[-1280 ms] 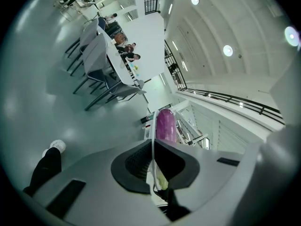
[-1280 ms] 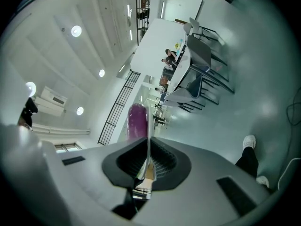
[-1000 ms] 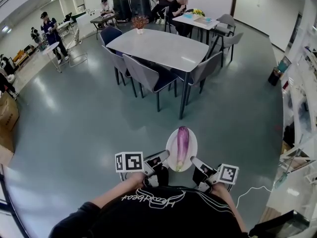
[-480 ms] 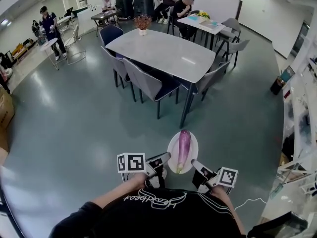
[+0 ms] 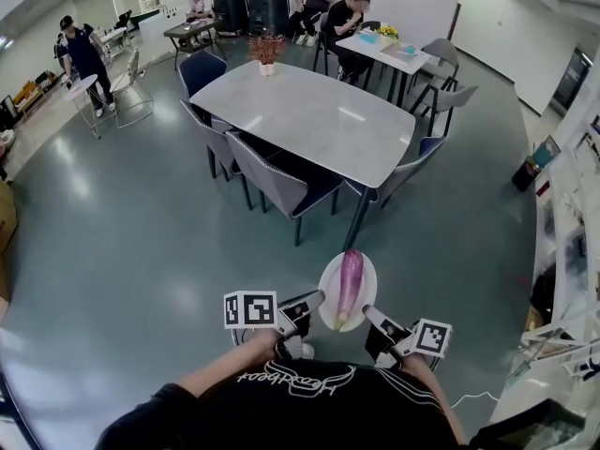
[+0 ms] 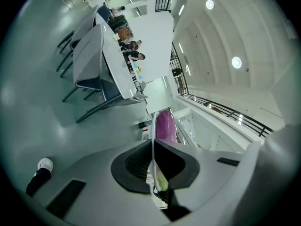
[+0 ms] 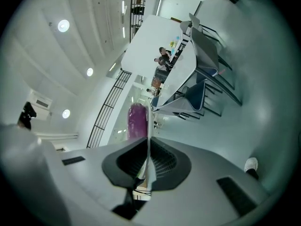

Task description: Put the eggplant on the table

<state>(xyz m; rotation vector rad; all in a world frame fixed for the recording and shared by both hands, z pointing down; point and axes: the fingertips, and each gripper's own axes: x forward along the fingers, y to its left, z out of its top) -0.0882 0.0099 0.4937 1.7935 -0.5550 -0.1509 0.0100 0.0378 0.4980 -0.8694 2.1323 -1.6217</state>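
A purple eggplant [image 5: 349, 283] lies lengthwise on a white plate [image 5: 363, 277] carried above the floor. My left gripper [image 5: 315, 300] is shut on the plate's left rim and my right gripper [image 5: 368, 313] is shut on its near right rim. In the left gripper view the plate [image 6: 152, 140] shows edge-on between the jaws, with the eggplant [image 6: 164, 125] beyond. In the right gripper view the plate's thin edge [image 7: 149, 140] is pinched too, the eggplant [image 7: 137, 120] beside it. The grey table [image 5: 305, 115] stands ahead, apart from the plate.
Grey and blue chairs [image 5: 272, 180] ring the table's near and left sides; a small flower pot [image 5: 267, 52] sits at its far end. People sit at a farther white table [image 5: 392, 52]. A person [image 5: 80, 56] stands at the far left. Shelving [image 5: 574, 251] lines the right wall.
The table and chairs have come closer and lower in the head view as I walk toward them. Both grippers keep their hold on the plate with the eggplant.
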